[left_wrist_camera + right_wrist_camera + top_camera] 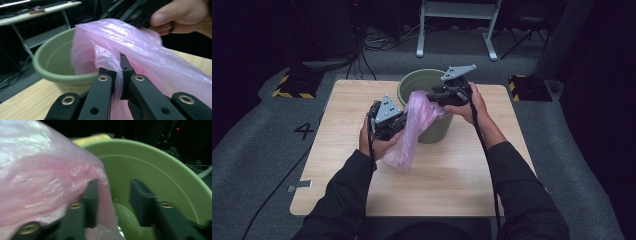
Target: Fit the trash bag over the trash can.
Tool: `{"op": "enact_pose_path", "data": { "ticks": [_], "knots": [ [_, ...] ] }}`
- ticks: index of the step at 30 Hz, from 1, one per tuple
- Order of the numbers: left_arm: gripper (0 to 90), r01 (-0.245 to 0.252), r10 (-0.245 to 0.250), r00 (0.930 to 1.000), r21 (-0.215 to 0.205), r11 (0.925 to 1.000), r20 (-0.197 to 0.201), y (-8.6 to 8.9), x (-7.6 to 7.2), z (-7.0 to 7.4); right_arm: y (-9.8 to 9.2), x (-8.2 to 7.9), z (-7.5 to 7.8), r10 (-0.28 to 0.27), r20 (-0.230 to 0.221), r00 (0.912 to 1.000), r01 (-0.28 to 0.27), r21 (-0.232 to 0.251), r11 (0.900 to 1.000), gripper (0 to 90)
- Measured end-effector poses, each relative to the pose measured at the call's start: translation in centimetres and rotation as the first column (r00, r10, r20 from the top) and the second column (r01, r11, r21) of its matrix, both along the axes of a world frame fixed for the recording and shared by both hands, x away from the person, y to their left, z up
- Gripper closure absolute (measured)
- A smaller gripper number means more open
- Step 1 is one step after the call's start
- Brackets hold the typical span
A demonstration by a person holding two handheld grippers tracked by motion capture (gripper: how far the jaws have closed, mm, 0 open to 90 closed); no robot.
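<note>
Two grippers at pink bag [419, 117], draped over green bucket [422, 82] rim. Left gripper [120, 71] clamped on film; right gripper [113, 197] jaws apart, film brushing one. Bag thin, limp, slippery: pinch at hem.

The pink bag [45, 182] looks blurred and cut off at the left edge.

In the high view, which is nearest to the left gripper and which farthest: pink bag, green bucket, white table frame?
From the left gripper:
1. pink bag, clamped in its jaws.
2. green bucket, just beyond.
3. white table frame, far back on the floor.
</note>
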State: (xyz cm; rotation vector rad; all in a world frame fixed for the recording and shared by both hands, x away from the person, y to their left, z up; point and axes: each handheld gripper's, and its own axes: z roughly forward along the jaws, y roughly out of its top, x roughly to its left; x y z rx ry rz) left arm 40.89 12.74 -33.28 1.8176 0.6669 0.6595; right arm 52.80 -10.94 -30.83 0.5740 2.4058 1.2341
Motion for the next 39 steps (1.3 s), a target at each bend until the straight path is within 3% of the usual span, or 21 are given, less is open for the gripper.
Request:
{"op": "enact_pose_path", "data": {
  "ticks": [2, 3, 4, 5, 6, 7, 8, 9, 11, 19, 20, 23, 24, 25, 27, 30, 32, 33, 35, 39],
  "knots": [
    [89.8, -0.027, 0.027, 0.9996, 0.001, 0.9996, -0.005, 0.6, 0.3, 0.0, -0.7, -0.4, 0.4, 0.009, -0.014, 0.9999, -0.008, 0.031, 0.999, 42.2],
    [89.8, -0.027, 0.027, 0.9996, 0.001, 0.9996, -0.005, 0.6, 0.3, 0.0, -0.7, -0.4, 0.4, 0.009, -0.014, 0.9999, -0.008, 0.031, 0.999, 42.2],
    [89.8, -0.040, 0.040, 0.9992, -0.005, 0.9992, -0.009, 0.9, 0.4, -0.1, -1.4, -0.6, 0.6, 0.004, -0.028, 0.9996, -0.002, 0.058, 0.998, 34.0],
    [89.8, -0.050, 0.049, 0.9986, -0.022, 0.9985, -0.017, 1.2, 0.5, -0.2, -1.4, -0.6, 0.6, 0.004, -0.028, 0.9996, -0.002, 0.058, 0.998, 34.0],
    [89.8, -0.048, 0.047, 0.9987, -0.027, 0.9985, -0.019, 1.3, 0.6, -0.2, -2.2, -1.1, 0.8, 0.031, -0.035, 0.9989, -0.028, 0.094, 0.995, 28.6],
    [89.8, -0.049, 0.048, 0.9985, -0.031, 0.9983, -0.026, 1.5, 0.7, -0.3, -2.2, -1.1, 0.8, 0.031, -0.035, 0.9989, -0.028, 0.094, 0.995, 28.6],
    [89.8, -0.055, 0.054, 0.9981, -0.031, 0.9980, -0.029, 1.6, 0.7, -0.4, -2.9, -1.9, 0.9, 0.070, -0.030, 0.9971, -0.066, 0.105, 0.992, 26.3],
    [89.8, -0.055, 0.054, 0.9980, -0.034, 0.9979, -0.032, 1.6, 0.8, -0.4, -2.9, -1.9, 0.9, 0.070, -0.030, 0.9971, -0.066, 0.105, 0.992, 26.3],
    [89.8, -0.050, 0.049, 0.9983, -0.026, 0.9984, -0.032, 1.7, 0.8, -0.6, -3.5, -2.9, 0.8, 0.120, -0.014, 0.9927, -0.118, 0.088, 0.989, 24.3],
    [89.8, -0.033, 0.032, 0.9985, -0.024, 0.9992, -0.045, 1.4, 0.8, -0.9, -4.5, -4.5, -0.5, 0.182, -0.011, 0.9833, -0.181, 0.043, 0.982, 24.5],
    [89.8, -0.031, 0.029, 0.9985, -0.027, 0.9992, -0.047, 1.4, 0.8, -0.9, -4.4, -4.5, -0.7, 0.179, -0.010, 0.9838, -0.178, 0.032, 0.983, 26.0],
    [89.8, -0.027, 0.026, 0.9985, -0.027, 0.9993, -0.047, 1.4, 0.9, -1.0, -4.1, -4.5, -1.1, 0.195, -0.004, 0.9808, -0.195, 0.015, 0.981, 45.3],
    [89.8, -0.024, 0.023, 0.9985, -0.028, 0.9993, -0.049, 1.4, 0.9, -1.0, -4.0, -4.5, -1.2, 0.213, -0.004, 0.9770, -0.213, -0.002, 0.977, 58.6],
    [89.8, -0.021, 0.020, 0.9985, -0.027, 0.9994, -0.050, 1.5, 0.9, -1.0, -4.0, -4.5, -1.2, 0.213, -0.004, 0.9770, -0.213, -0.002, 0.977, 58.6],
    [89.8, -0.016, 0.015, 0.9986, -0.026, 0.9995, -0.050, 1.5, 0.9, -1.0, -3.8, -4.5, -1.3, 0.201, 0.016, 0.9795, -0.200, -0.024, 0.979, 68.9],
    [89.8, -0.013, 0.011, 0.9988, -0.030, 0.9995, -0.047, 1.5, 0.9, -0.9, -4.1, -4.3, -1.1, 0.209, 0.034, 0.9773, -0.210, 0.008, 0.978, 83.6],
    [89.8, -0.007, 0.006, 0.9989, -0.027, 0.9996, -0.046, 1.5, 0.9, -0.9, -4.1, -4.3, -1.0, 0.205, 0.042, 0.9778, -0.206, 0.008, 0.979, 86.5],
    [89.8, -0.006, 0.005, 0.9989, -0.028, 0.9996, -0.047, 1.5, 0.9, -0.9, -4.0, -4.3, -0.9, 0.183, 0.070, 0.9806, -0.183, -0.002, 0.983, 88.4],
    [89.8, 0.000, -0.001, 0.9991, -0.030, 0.9996, -0.042, 1.4, 0.8, -0.7, -4.0, -4.4, -0.7, 0.190, 0.089, 0.9776, -0.193, 0.018, 0.981, 89.7],
    [89.7, 0.006, -0.007, 0.9991, -0.029, 0.9996, -0.042, 1.3, 0.8, -0.6, -3.9, -4.2, -0.1, 0.151, 0.121, 0.9811, -0.156, 0.031, 0.987, 90.0]
  ]
}}
